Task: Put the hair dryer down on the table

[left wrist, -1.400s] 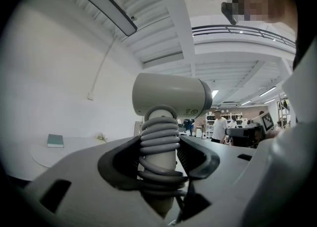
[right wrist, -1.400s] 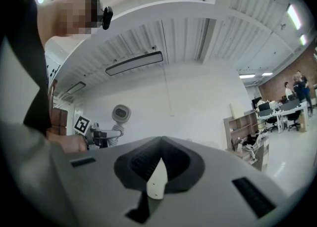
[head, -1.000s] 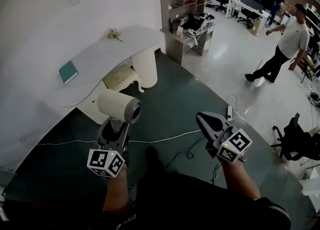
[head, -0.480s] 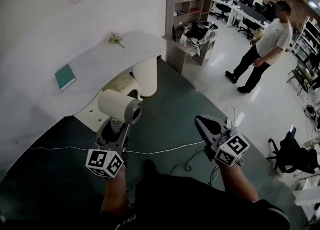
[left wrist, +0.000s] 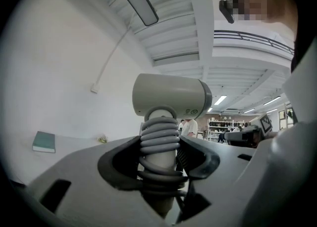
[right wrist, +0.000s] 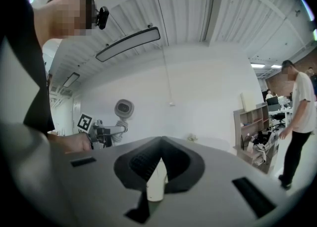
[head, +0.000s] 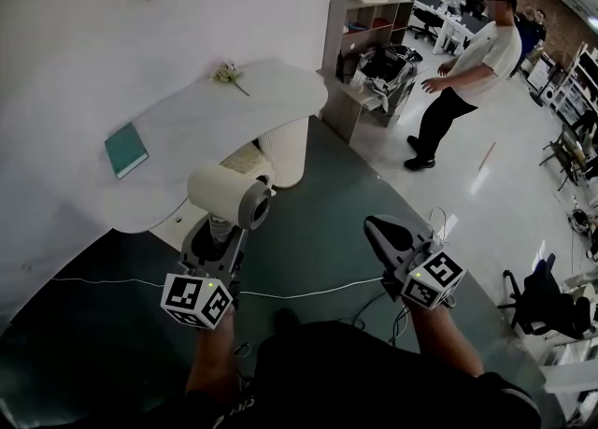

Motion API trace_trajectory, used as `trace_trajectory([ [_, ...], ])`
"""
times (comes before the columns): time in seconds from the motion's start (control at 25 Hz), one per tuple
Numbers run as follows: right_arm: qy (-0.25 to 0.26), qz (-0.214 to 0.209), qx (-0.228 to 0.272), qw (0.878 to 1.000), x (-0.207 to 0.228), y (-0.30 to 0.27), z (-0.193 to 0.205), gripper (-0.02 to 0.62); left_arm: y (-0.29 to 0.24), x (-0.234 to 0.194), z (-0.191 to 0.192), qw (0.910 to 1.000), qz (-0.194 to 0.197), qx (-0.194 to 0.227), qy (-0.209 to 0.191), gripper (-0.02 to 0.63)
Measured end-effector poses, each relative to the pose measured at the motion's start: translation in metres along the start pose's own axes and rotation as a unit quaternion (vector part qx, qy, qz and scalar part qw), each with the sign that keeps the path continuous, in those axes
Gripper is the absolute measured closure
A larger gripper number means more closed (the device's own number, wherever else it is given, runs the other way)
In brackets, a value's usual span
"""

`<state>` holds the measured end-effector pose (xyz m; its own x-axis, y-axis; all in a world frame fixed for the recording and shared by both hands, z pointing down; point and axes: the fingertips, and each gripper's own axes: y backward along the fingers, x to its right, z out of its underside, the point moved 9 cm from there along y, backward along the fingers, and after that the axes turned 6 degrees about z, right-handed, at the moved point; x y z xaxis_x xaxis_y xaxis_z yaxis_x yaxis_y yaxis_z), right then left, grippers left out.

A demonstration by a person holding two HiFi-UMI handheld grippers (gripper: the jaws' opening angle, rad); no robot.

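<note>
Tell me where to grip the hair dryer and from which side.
Grip the hair dryer by its handle, coming from below with a jaw on each side. The handle is narrow and upright under a wide round barrel; the cord coiled round it should add purchase. The left hand-held gripper holds it there.

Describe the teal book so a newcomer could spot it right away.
Start at the white curved table that stands against the white wall. Toward its left end in the head view, a teal book lies flat on top. The only other thing on the tabletop is a small flower sprig at the far end; the book is the flat coloured rectangle.
</note>
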<state>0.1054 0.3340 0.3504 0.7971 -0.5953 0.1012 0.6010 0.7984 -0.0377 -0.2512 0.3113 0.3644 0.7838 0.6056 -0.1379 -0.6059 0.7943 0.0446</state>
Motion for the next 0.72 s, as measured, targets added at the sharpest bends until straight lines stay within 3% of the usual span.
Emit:
trace_trajectory([
  [0.28, -0.001, -0.001, -0.006, 1.0, -0.004, -0.056, -0.002, 0.589, -0.001, -0.056, -0.004, 0.9999, -0.014, -0.005, 0.009, 0.376],
  [0.72, -0.032, -0.026, -0.009, 0.999, 0.021, -0.105, 0.005, 0.589, -0.029, -0.079, 0.001, 0.9993, -0.027, -0.022, 0.012, 0.376],
])
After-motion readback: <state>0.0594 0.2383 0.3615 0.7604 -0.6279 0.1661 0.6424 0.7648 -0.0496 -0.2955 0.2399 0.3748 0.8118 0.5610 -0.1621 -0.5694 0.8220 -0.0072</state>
